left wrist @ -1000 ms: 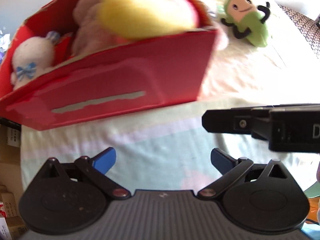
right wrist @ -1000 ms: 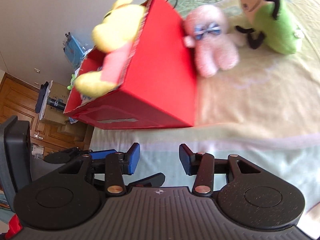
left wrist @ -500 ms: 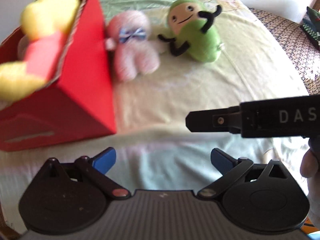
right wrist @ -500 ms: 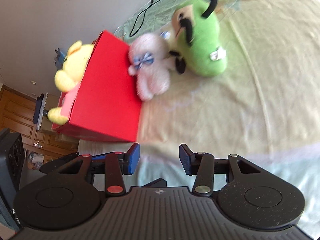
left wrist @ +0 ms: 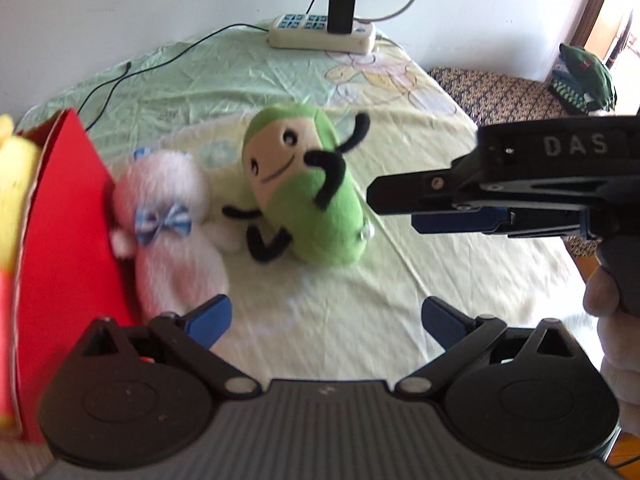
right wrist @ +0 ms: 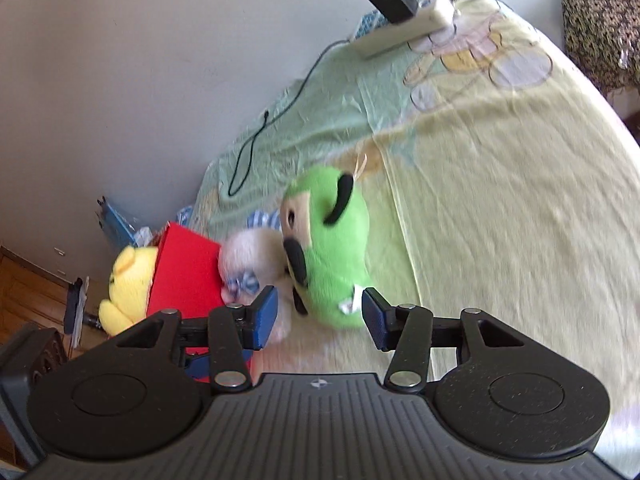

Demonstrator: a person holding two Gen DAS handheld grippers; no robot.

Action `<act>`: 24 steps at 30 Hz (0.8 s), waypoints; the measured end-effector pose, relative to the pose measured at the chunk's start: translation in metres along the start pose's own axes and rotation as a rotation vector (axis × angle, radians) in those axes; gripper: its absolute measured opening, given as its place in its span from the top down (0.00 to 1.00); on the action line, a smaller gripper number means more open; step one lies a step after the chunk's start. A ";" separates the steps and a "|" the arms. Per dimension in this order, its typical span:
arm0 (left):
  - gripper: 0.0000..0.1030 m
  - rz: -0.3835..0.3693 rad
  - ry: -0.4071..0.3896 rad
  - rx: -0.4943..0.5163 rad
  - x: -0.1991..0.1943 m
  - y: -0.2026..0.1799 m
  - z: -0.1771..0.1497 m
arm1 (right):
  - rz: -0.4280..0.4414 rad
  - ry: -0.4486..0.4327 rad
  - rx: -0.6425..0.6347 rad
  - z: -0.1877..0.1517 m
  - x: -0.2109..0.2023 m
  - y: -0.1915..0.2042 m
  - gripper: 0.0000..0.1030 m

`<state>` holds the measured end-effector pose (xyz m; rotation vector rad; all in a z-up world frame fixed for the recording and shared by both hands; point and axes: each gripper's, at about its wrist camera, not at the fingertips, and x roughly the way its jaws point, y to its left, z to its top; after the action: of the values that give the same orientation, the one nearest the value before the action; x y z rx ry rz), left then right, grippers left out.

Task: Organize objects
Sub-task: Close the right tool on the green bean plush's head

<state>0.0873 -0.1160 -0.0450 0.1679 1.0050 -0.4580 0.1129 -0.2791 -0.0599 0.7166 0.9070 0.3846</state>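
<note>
Green plush (right wrist: pixel 334 256) beside white plush (left wrist: pixel 176 236), red box (left wrist: pixel 68 216), both claws apart, empty

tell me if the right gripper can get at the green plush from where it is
Probably yes: the right gripper is open, with the green plush lying just ahead between its fingers and nothing between them. The white plush presses against its side.

Bright daylight is filling my room, my pictures are bending at the edges, and my toys are looking blurry.
</note>
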 end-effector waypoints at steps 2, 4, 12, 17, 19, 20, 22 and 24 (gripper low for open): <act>0.02 -0.007 -0.013 -0.009 0.006 0.005 0.008 | -0.006 -0.016 -0.001 0.007 0.003 -0.001 0.51; 0.02 -0.010 -0.012 -0.020 0.013 0.012 0.015 | -0.004 -0.027 0.015 0.014 0.007 -0.004 0.50; 0.01 -0.061 0.004 -0.075 0.042 0.030 0.044 | 0.035 -0.016 0.128 0.032 0.029 -0.021 0.50; 0.01 -0.064 0.035 -0.083 0.059 0.031 0.055 | 0.038 0.012 0.150 0.038 0.044 -0.027 0.48; 0.01 -0.061 0.055 -0.087 0.066 0.031 0.058 | 0.035 0.029 0.156 0.038 0.051 -0.029 0.48; 0.01 -0.057 0.067 -0.088 0.071 0.031 0.059 | 0.034 0.038 0.158 0.038 0.054 -0.030 0.47; 0.01 -0.052 0.090 -0.096 0.079 0.032 0.060 | 0.046 0.050 0.169 0.039 0.060 -0.033 0.41; 0.01 -0.042 0.109 -0.104 0.087 0.033 0.062 | 0.055 0.058 0.178 0.040 0.065 -0.035 0.39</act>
<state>0.1890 -0.1326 -0.0875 0.0789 1.1388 -0.4372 0.1826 -0.2822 -0.1058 0.8992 0.9858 0.3781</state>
